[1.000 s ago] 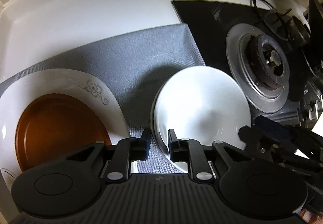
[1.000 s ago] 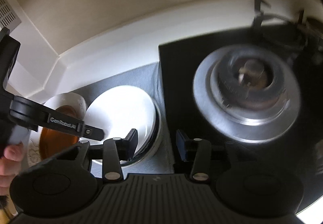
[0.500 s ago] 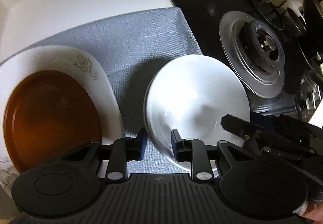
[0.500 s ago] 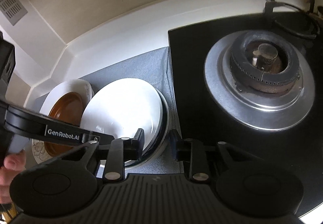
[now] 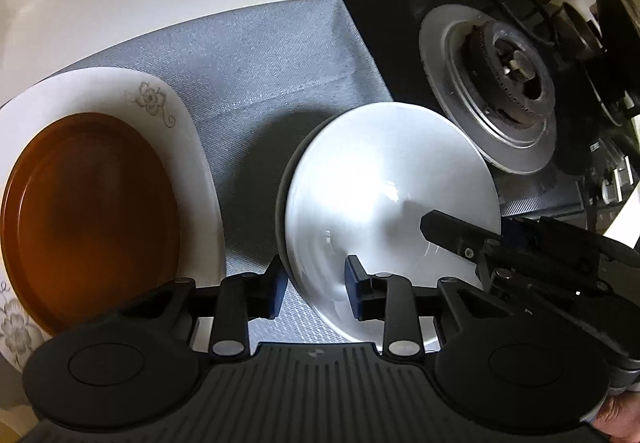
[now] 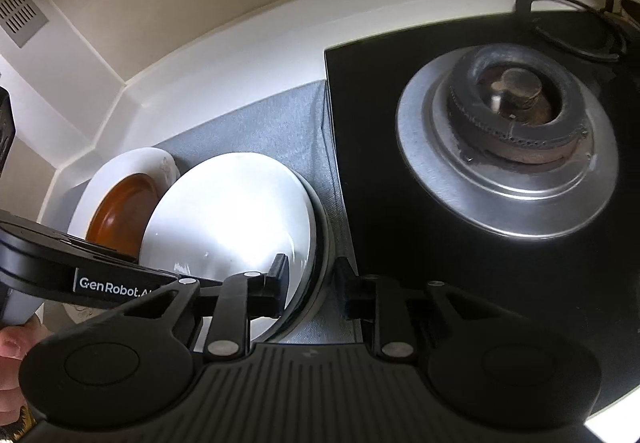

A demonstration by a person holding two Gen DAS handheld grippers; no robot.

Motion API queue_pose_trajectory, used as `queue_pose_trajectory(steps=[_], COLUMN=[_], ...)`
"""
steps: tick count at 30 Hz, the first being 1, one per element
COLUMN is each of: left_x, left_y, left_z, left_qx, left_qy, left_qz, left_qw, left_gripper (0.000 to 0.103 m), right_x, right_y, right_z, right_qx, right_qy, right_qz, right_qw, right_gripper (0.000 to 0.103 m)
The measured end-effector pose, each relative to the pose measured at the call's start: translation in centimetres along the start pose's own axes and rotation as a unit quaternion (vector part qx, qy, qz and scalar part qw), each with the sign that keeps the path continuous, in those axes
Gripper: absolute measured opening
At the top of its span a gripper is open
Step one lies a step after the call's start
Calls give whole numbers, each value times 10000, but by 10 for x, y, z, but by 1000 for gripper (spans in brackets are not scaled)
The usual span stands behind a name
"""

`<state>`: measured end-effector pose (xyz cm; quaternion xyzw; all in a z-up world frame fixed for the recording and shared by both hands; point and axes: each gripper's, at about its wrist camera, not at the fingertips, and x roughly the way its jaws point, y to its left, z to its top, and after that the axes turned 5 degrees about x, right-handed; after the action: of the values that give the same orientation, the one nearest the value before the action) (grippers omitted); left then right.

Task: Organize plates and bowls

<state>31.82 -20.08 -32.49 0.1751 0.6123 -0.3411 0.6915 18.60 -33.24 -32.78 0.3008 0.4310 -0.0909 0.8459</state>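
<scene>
White bowl (image 5: 384,195) sits on the grey mat (image 5: 256,59), near the mat's right edge beside the black stovetop (image 6: 400,203); a second darker rim shows just under it, so likely nested bowls. Brown plate (image 5: 88,203) rests stacked on a flowered white plate (image 5: 192,147) at the mat's left end.

Left gripper (image 5: 316,283) straddles the bowl's left rim, jaws narrow and opening, pads apparently off the rim: reads as a release.

Right gripper (image 6: 310,283) straddles the right rim, jaws narrow and closing, pads not yet pressing. Probably taking over the bowl from the opposite side, so it stays steady while being sorted.

Burner (image 6: 516,115) sits close by; clearance matters.
</scene>
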Motion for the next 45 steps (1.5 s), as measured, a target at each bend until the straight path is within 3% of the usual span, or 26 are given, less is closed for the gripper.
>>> queue_pose_trajectory(steps=[8, 17, 26, 33, 37, 41, 45], left_x=[-36, -87, -142, -195, -216, -218, -197], left_y=[12, 75, 159, 212, 221, 232, 233], left_z=[-9, -41, -119, -198, -237, -267, -274], left_qx=[-270, -1169, -2409, -3458, -3798, -4106, -4205], left_qy=[-284, -583, -770, -1040, -1083, -947, -739], left_qz=[41, 418, 818, 753, 734, 705, 449], left_qw=[9992, 9905, 9640, 9295, 9158, 9041, 9032], left_gripper=[33, 34, 34, 34, 34, 33, 33], right_x=[-24, -11, 16, 11, 7, 5, 11], right_y=[20, 98, 209, 302, 342, 358, 352], right_z=[11, 22, 2, -24, -40, -65, -82], right_qx=[-213, -1021, -1884, -2653, -3059, -3429, -3386], right_qy=[-79, 115, 725, 1033, 1184, 1336, 1553], right_qz=[263, 868, 1680, 2242, 2399, 2370, 2212], right_qw=[9994, 9909, 9649, 9320, 9137, 8991, 9013], right_gripper=[27, 27, 27, 28, 28, 28, 28])
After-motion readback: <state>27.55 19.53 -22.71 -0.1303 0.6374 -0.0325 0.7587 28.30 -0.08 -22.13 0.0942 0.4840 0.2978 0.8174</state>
